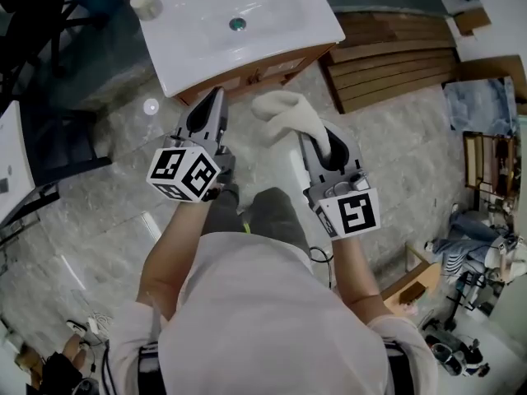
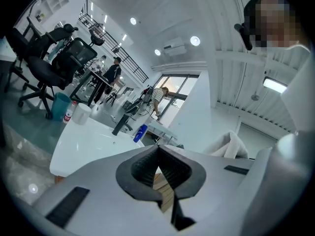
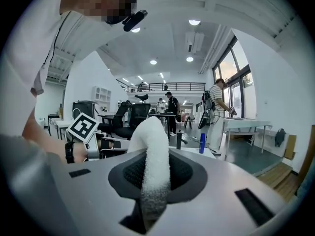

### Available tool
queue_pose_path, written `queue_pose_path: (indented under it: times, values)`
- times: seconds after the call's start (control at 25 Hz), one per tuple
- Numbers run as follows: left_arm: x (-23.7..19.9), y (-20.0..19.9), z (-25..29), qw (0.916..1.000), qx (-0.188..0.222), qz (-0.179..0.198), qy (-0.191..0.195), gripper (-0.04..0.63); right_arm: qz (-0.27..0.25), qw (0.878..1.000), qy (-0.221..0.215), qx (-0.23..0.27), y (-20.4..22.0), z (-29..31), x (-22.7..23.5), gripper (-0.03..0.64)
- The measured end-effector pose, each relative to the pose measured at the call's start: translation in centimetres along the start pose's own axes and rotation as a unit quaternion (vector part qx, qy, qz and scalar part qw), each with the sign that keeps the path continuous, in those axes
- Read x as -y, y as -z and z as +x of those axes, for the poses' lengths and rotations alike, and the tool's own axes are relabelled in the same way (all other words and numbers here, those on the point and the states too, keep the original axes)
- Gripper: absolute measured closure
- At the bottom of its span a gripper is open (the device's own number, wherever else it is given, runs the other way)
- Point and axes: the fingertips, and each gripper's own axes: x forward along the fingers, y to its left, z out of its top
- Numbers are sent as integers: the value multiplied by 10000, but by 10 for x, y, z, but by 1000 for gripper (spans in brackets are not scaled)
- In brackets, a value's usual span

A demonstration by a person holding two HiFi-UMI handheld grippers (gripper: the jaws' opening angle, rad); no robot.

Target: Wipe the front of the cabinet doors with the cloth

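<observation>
Now right gripper (image 1: 319,142) clamped on white cloth (image 1: 288,115), which bunches past its tips. Left gripper (image 1: 211,104) just beside, jaws together, empty. Cabinet doors (image 1: 255,73) ahead of both, under sink (image 1: 198,31).

Fluffy matt cloth (image 1: 288,118); glossy smooth basin (image 1: 189,31); wooden cabinet (image 1: 263,71).

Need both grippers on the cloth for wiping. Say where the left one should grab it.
Probably take the cloth by its free bunched end, beyond the right gripper that clamps the rest, coming from its left, where the left gripper sits shut.
</observation>
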Motion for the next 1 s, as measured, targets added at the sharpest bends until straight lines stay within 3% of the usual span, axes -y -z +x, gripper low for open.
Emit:
queue_pose_path:
  times: [0.2,0.56,1.0]
  values:
    - [-10,22,31,9997,-143,-7,-201,578,27,9997,-216,-59,18,27,26,535]
    - [-46,60,67,9963,-46,16,-855,578,44,9972,-716,-195,85,74,70,535]
    - [-149,200,96,9926,-154,-276,-1171,578,15,9952,-978,-84,237,141,92,535]
